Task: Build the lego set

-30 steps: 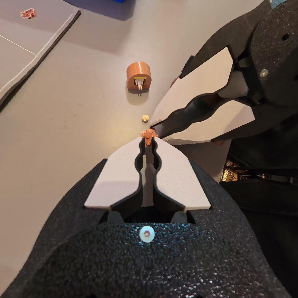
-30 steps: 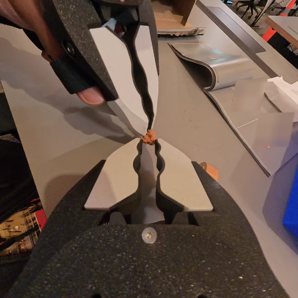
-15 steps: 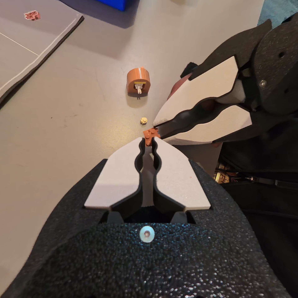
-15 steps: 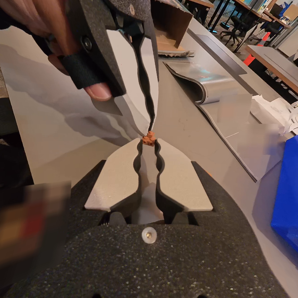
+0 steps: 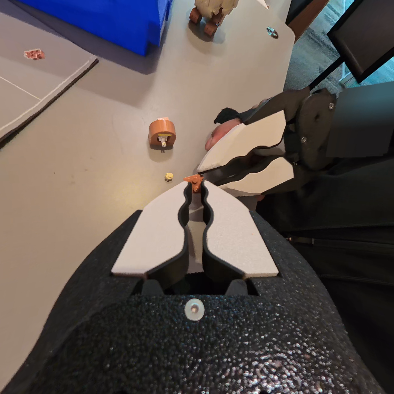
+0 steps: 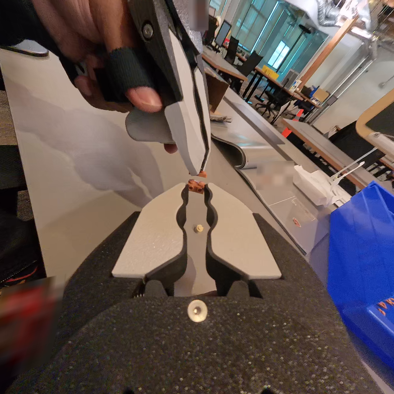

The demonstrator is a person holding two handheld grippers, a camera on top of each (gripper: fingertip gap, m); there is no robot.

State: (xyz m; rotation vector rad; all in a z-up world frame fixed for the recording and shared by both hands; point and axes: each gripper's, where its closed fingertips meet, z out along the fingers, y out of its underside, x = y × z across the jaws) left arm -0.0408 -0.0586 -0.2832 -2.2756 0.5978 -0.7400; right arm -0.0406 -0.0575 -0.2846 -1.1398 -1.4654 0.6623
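Observation:
My left gripper (image 5: 195, 186) is shut on a small orange piece (image 5: 194, 183) and holds it above the grey table (image 5: 64, 170). My right gripper (image 6: 196, 188) is shut on a small orange brick (image 6: 196, 187) with two round holes in its side. In the right wrist view the left gripper (image 6: 201, 170) comes down from above with its orange piece (image 6: 203, 174) just over the brick, a thin gap between them. In the left wrist view the right gripper (image 5: 200, 173) reaches in from the right, tips beside my piece.
On the table lie a brown round block (image 5: 162, 135) with a white and yellow part in it and a tiny yellow stud (image 5: 168, 177). A blue bin (image 5: 96, 21), a grey mat (image 5: 32, 85) with a small reddish piece (image 5: 34, 54), and a brick-built figure (image 5: 211, 12) lie farther off. The grippers are tip to tip, or close to it.
Both grippers have risen and tilted, so more of the table and room shows. The two orange pieces, touching a second ago, now stand slightly apart. Both grasps are unchanged.

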